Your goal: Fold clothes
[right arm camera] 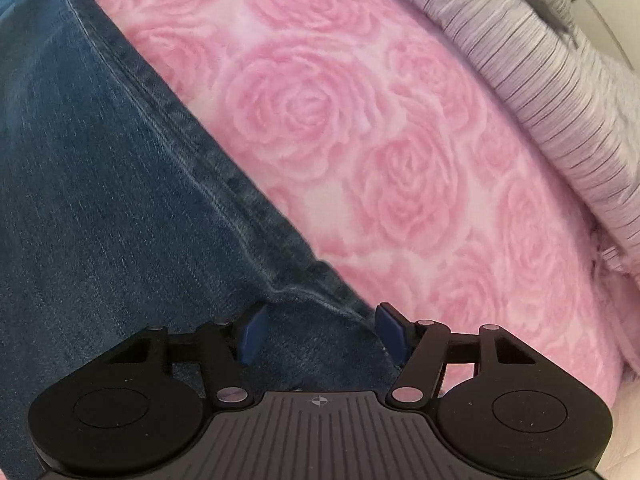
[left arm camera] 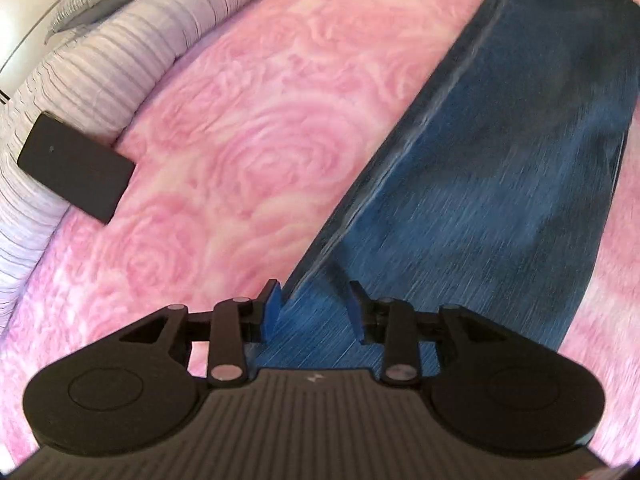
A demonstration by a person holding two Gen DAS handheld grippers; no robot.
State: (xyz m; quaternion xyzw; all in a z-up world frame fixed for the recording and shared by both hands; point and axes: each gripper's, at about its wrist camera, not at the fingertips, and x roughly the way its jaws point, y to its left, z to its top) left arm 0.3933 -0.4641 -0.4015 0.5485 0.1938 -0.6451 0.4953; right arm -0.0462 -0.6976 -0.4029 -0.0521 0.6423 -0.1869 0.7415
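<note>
A bed spread with a pink rose-print blanket point(left arm camera: 256, 152) fills both views, and a ribbed lilac pillow point(left arm camera: 132, 52) lines its far edge with a flat black device point(left arm camera: 76, 168) leaning on it. Blue jeans point(right arm camera: 100, 200) lie stretched across the blanket. The left gripper point(left arm camera: 314, 308) has its fingers apart over the denim edge. The right gripper point(right arm camera: 320, 332) has its fingers wide, straddling a seam fold.

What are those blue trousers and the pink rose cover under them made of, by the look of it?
The trousers look like denim: faded blue twill weave with a stitched double seam along the edge. The pink cover looks like soft plush or fleece: matte, fuzzy, with rose shapes that seem pressed into the pile, though the fibre itself cannot be told.
</note>
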